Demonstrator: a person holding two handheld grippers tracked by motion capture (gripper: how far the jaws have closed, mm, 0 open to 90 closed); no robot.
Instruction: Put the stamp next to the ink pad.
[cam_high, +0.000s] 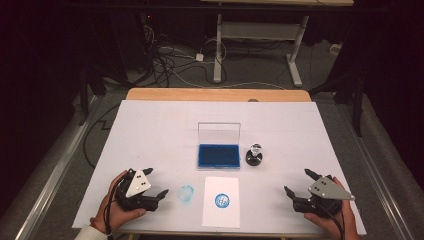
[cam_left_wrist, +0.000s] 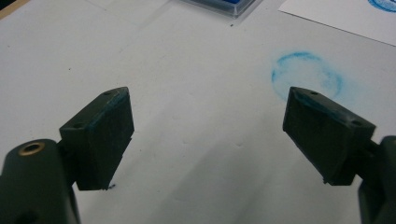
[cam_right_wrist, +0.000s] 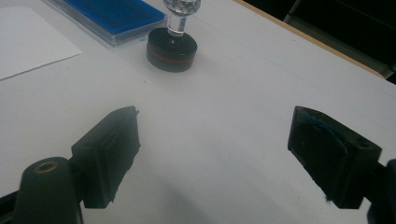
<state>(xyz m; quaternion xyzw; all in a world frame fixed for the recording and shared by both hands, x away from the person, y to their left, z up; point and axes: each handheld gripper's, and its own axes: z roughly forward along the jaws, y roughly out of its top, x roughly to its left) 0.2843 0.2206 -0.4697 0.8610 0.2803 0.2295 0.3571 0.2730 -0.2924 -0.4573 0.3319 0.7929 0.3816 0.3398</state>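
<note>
Grippers at lower frame | left gripper and right gripper gape wide, empty | stamp stands right of ink pad, paper already stamped.

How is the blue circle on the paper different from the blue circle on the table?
The circle on the paper is crisp and dark blue, with a pattern inside; the circle on the table is pale, smudged and mostly a faint ring. The paper one sits on the white sheet; the other is printed straight on the table, to the sheet's left. Both are round blue ink marks of similar size.
</note>
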